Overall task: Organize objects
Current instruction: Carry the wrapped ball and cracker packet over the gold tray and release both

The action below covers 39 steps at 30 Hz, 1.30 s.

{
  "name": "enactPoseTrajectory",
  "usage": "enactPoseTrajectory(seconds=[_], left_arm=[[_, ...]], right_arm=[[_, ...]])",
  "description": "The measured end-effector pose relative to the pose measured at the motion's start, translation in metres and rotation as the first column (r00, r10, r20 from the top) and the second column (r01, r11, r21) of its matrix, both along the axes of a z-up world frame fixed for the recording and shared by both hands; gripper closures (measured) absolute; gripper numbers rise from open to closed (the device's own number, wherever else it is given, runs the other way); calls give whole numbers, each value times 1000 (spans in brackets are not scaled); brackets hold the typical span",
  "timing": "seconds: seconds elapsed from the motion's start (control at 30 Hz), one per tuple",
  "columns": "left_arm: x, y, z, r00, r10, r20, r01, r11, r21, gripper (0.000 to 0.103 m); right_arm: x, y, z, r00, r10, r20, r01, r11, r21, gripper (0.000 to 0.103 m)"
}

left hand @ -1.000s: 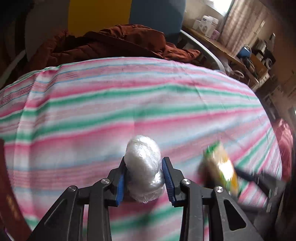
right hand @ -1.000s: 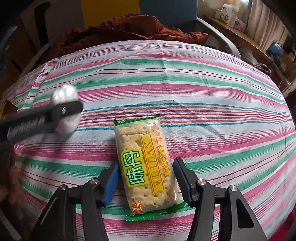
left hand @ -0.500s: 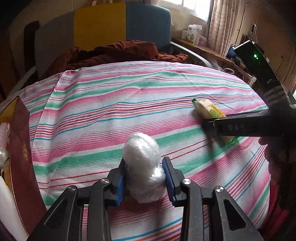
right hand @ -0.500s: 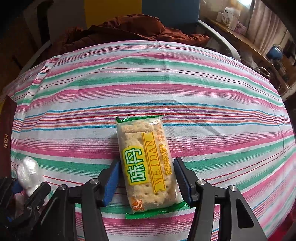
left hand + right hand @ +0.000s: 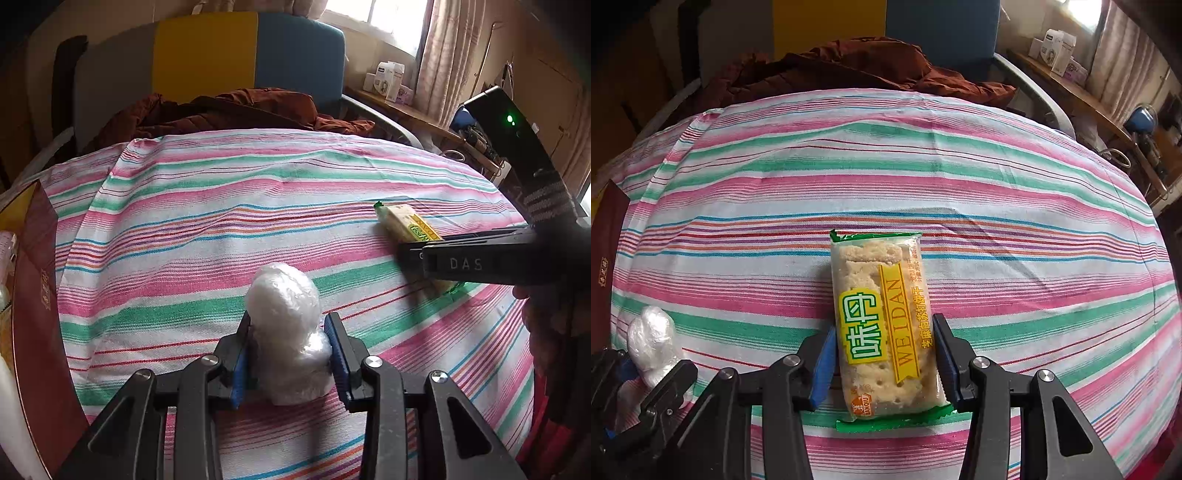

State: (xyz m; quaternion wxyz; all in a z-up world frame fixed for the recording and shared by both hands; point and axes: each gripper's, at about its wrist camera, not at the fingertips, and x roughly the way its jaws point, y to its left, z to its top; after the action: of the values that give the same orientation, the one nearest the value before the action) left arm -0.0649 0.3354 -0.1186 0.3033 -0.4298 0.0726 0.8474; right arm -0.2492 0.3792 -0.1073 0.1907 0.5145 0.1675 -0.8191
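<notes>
At the far left edge of the left wrist view stands a dark red box (image 5: 35,280) with a stiff, smooth wall and small gold print; what it holds I cannot tell for sure.

The left tool (image 5: 290,356) is clenched on a white wrapped bundle (image 5: 286,332). This bundle is a soft, lumpy thing in crinkled clear film, rounded at the top and wider at the bottom, and the blue ribbed pads press its lower part from both sides. It seems to be low over the striped cloth (image 5: 221,206) or just resting on it; I cannot tell which. The cloth is a woven cotton with pink, green and white bands, a little wrinkled, and it covers the whole surface.

To the right, the right tool (image 5: 884,363) has just been closing around the cracker packet (image 5: 882,325), which lies flat on the cloth near the right side of the surface. The packet is a flat rectangle of glossy clear plastic with green sealed ends and a yellow label, and pale perforated crackers show inside. The pads now touch its long edges.

I judge that the step in hand is the picking up of both things. The next move probably calls for a gentle, firm squeeze on the packet, because crackers break easily, then a lift and a carry toward the box.
</notes>
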Motion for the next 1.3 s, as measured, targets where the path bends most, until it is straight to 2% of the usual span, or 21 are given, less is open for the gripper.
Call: enactPoseTrajectory(seconds=[0.87,1.3], left_arm=[[11,6,3,998,2,-63,-6,998,-64,67],[29,-2,10,998,-2,-70,-5,995,-99,67]], right_arm=[[18,-24,1,991,131,16,-130,991,-21,55],[21,-27,0,988,151,27,-151,988,-27,55]])
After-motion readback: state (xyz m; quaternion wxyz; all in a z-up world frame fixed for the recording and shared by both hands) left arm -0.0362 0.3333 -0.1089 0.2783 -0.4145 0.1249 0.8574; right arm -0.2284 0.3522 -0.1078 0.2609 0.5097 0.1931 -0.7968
